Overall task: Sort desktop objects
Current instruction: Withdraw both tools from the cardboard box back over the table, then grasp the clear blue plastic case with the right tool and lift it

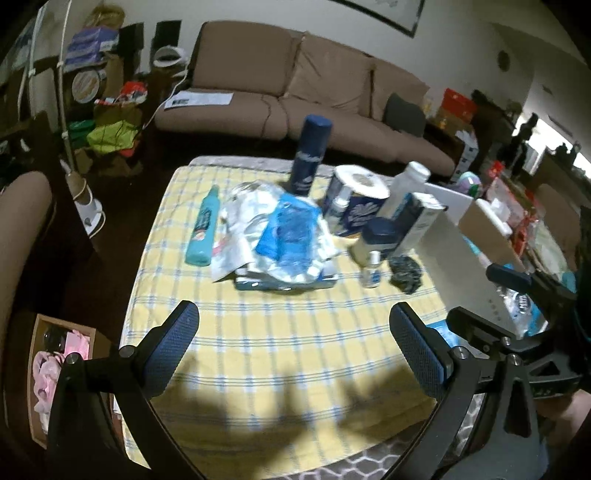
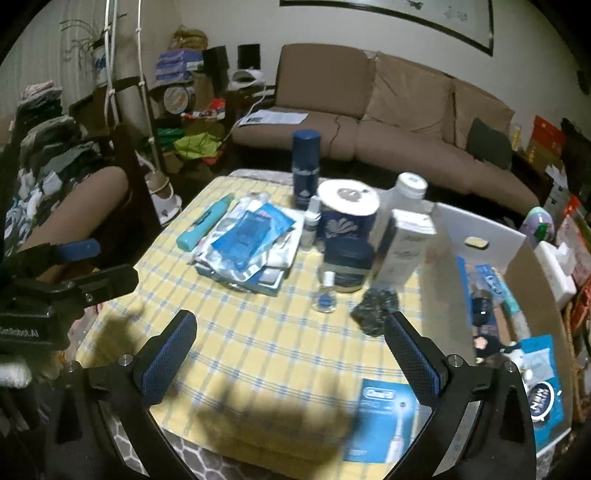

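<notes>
Both the left tool (image 1: 293, 354) and the right tool (image 2: 290, 356) hang spread and empty over the checked surface (image 2: 258, 350). An Oral-B box (image 2: 384, 417) lies by the right one; a Nivea pack (image 2: 545, 384) sits in the bin.

It was a home living room, cluttered and lived-in. A brown sofa (image 2: 399, 122) stood against the wall beneath a framed picture (image 2: 406, 18). Boxes and bags (image 1: 99, 85) were heaped in the corner, and folded clothes (image 2: 48, 140) were stacked at the side. The low worktop (image 1: 280, 332) wore a yellow checked cloth and carried toiletries and a toilet roll (image 2: 349, 218).
</notes>
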